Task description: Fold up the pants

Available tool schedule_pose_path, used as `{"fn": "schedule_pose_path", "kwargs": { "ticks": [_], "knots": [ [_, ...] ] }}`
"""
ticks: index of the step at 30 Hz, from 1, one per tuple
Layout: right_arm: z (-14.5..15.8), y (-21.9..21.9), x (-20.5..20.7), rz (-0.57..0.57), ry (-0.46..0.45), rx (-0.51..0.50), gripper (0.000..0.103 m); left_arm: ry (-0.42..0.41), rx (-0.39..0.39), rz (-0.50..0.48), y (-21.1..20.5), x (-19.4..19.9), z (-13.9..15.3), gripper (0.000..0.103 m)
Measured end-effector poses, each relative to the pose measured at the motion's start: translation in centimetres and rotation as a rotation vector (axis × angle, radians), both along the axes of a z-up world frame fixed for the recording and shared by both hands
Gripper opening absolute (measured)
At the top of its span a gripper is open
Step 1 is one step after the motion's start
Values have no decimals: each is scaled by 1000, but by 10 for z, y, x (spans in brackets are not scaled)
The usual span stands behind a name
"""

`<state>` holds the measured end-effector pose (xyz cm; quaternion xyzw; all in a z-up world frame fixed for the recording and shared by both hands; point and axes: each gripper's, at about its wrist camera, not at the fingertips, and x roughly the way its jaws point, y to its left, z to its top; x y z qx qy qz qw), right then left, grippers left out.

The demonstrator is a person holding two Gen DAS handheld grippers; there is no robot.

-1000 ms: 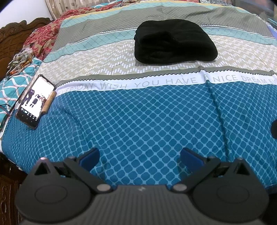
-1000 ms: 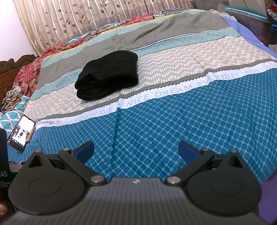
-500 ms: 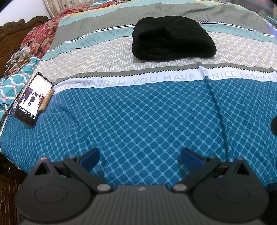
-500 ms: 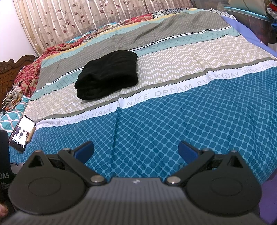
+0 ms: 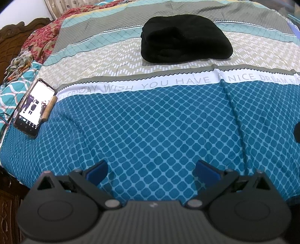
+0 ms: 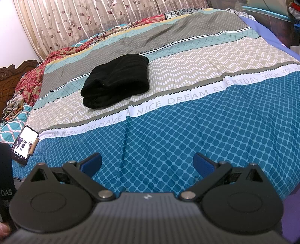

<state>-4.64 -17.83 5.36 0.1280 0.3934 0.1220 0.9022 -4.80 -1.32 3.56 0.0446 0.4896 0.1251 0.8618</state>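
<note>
The black pants [image 5: 184, 38] lie folded in a compact bundle on the beige band of the bedspread, far ahead of both grippers; they also show in the right wrist view [image 6: 117, 79]. My left gripper [image 5: 151, 169] is open and empty, low over the blue patterned part of the bed near its front edge. My right gripper [image 6: 147, 162] is open and empty too, over the same blue area, well short of the pants.
A lit phone [image 5: 33, 108] lies at the bed's left edge, also in the right wrist view [image 6: 24, 142]. Crumpled red and patterned cloths [image 5: 40, 42] and a carved wooden headboard [image 6: 11, 78] are at the left. Curtains [image 6: 93, 16] hang behind.
The left wrist view has drifted slightly, the pants sitting a little higher in frame. Both grippers stay open and empty. The pants have not moved.
</note>
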Motion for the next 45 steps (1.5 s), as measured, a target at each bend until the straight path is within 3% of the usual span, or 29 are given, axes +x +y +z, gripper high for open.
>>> {"fn": "schedule_pose_path", "kwargs": {
  "ticks": [24, 35, 45],
  "knots": [
    [7, 0, -1, 1, -20, 1, 103, -44, 2, -26, -1, -3, 12, 103],
    [41, -6, 4, 2, -97, 10, 103, -211, 4, -68, -3, -7, 61, 103],
    [83, -5, 9, 35, -207, 9, 103, -295, -6, -49, 2, -7, 109, 103]
  ]
}}
